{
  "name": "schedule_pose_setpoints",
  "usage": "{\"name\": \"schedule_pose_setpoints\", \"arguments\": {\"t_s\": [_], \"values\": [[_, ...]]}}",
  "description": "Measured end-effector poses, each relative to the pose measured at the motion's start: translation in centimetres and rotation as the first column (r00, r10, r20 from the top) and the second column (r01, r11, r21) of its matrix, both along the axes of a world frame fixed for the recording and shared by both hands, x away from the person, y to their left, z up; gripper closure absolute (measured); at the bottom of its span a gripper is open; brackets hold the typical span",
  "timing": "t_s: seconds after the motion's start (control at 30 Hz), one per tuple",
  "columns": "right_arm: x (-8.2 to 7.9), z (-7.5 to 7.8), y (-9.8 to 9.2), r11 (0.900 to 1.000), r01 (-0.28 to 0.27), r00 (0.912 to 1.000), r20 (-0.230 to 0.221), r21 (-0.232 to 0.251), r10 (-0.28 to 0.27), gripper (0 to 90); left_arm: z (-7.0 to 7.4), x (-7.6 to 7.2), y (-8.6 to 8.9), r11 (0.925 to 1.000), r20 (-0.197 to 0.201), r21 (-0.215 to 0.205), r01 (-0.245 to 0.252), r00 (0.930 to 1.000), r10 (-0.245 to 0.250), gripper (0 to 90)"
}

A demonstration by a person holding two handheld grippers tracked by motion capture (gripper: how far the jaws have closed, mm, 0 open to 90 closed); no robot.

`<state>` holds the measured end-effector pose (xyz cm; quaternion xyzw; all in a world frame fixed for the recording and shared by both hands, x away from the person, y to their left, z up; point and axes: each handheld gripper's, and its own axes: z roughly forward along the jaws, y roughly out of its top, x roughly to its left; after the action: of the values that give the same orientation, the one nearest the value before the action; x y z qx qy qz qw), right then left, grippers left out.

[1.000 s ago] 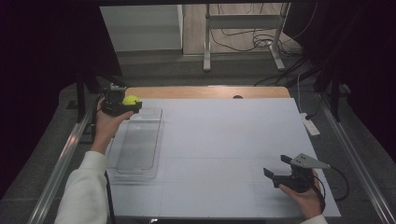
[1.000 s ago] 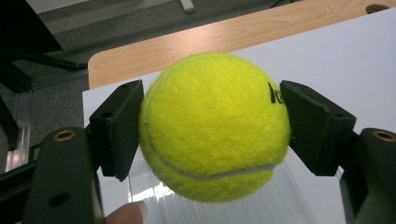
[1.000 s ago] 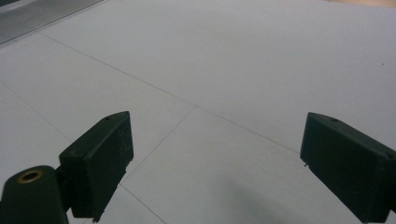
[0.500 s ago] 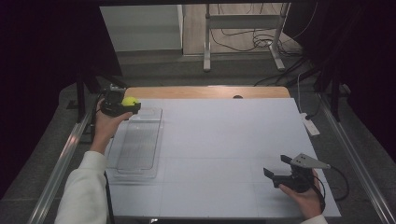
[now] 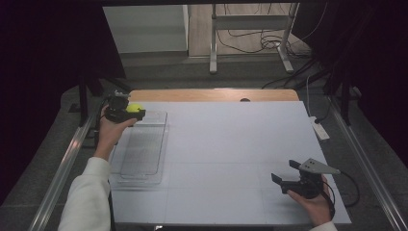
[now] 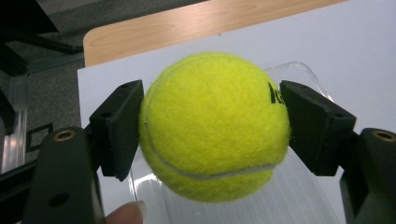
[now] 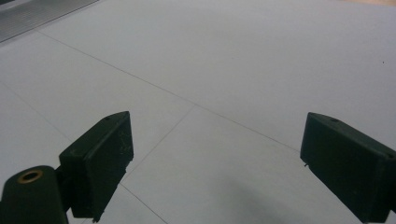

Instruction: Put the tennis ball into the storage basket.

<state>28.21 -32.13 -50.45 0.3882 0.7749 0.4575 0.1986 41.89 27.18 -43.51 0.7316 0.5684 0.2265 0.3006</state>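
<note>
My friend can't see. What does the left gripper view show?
A bright yellow tennis ball is squeezed between the two black jaws of the left gripper. Under it are a clear plastic tray and a white table.

Left gripper [image 5: 126, 111] with its clamped tennis ball [image 5: 134, 109]: shifted slightly from a second ago, toward the tabletop's left edge | ball now level with the clear tray's [image 5: 142, 172] far-left corner
</note>
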Motion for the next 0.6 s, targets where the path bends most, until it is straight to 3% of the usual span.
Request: {"name": "schedule_pose_setpoints", "arguments": {"t_s": [0.6], "values": [[0.0, 0.0, 0.0, 1.000, -0.001, 1.0000, 0.000, -0.002, 0.001, 10.0, -1.6, 0.4, -0.3, 1.0000, -0.045, -0.005, 0.003, 0.9990, -0.004, 26.9]]}}
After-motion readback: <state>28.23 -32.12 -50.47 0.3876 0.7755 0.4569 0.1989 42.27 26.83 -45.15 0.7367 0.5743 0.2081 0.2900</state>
